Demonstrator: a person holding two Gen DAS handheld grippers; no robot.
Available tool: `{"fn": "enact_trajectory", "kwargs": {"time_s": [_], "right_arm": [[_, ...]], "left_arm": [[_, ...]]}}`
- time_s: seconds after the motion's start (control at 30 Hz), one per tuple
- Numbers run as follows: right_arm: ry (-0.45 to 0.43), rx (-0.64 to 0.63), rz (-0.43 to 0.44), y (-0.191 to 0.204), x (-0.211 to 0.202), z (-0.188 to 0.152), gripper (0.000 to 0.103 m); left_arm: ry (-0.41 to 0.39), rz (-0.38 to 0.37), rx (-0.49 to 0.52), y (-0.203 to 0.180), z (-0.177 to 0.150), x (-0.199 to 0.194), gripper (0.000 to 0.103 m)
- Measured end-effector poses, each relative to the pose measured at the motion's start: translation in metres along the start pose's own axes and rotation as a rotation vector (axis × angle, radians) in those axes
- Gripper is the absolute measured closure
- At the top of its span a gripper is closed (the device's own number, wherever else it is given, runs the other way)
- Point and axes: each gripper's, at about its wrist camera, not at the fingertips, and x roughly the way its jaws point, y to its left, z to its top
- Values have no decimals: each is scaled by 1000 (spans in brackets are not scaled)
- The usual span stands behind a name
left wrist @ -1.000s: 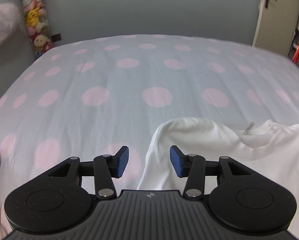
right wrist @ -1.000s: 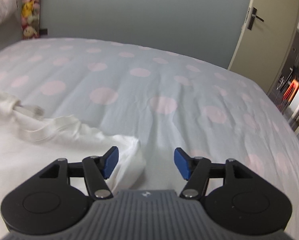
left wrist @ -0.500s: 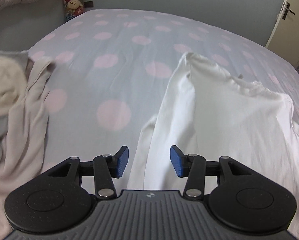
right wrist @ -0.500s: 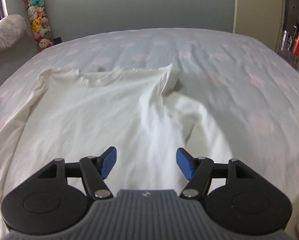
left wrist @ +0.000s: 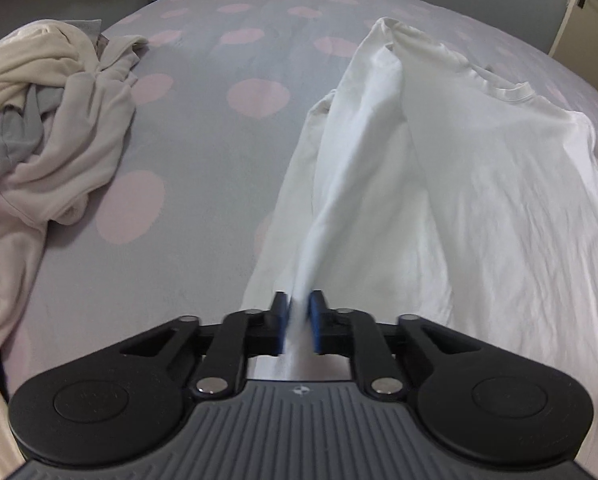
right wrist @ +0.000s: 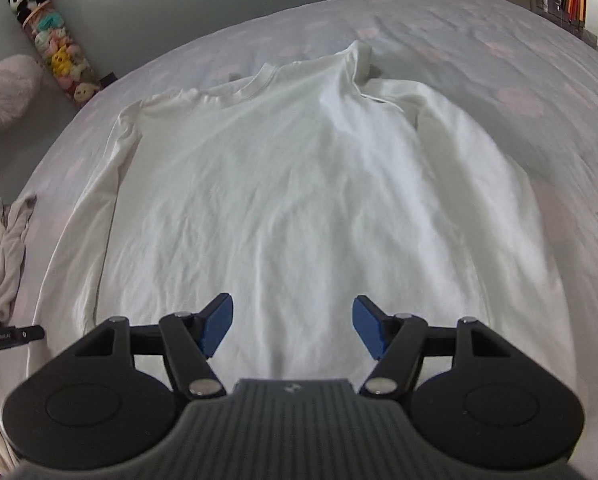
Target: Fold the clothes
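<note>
Left gripper (left wrist: 297, 312) jaws now closing on white shirt (left wrist: 479, 200) hem, previously apart; right gripper (right wrist: 292, 328) jaws hanging apart above shirt, gripping nothing. Fold beginning.

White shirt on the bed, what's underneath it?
Under the white shirt lies the grey bedsheet with pink dots, showing all around it. Whatever lies directly beneath the fabric is covered, so I cannot tell.
</note>
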Motion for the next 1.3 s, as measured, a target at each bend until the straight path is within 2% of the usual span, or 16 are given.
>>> {"fn": "enact_trajectory", "kwargs": {"time_s": [0.13,0.37,0.5,0.73,0.87,1.0,1.03,1.07,1.1,1.13,1.17,1.3], "right_arm": [[-1,-23,-11,13,-8,-3,34],[15,-65,-57,23,-14,-5,34],[29,-80,-84,23,-12,0,34],[51,-122,-121,23,-4,8,34],[72,-119,-146,17,1,16,34],[84,-116,-179,9,6,25,34],[88,-112,-184,6,7,28,34],[93,-105,-189,3,8,30,34],[95,-100,-193,0,9,32,34],[94,-103,-198,-2,8,33,34],[93,-107,-203,-4,8,34,34],[89,-147,-238,-19,5,39,34]], "left_arm": [[-25,-27,-21,6,1,0,102],[-166,37,-30,29,30,-33,102],[-254,140,-33,58,54,-46,102],[-380,377,-82,104,75,-45,102],[-325,417,-103,119,75,-23,102],[-264,404,-96,117,71,-3,101],[-261,401,-97,116,71,-1,97],[-265,398,-91,115,71,-1,85],[-270,386,-82,113,71,-2,77],[-279,368,-77,111,72,-5,62],[-294,359,-71,108,72,-9,52],[-337,359,-20,91,75,-19,49]]}}
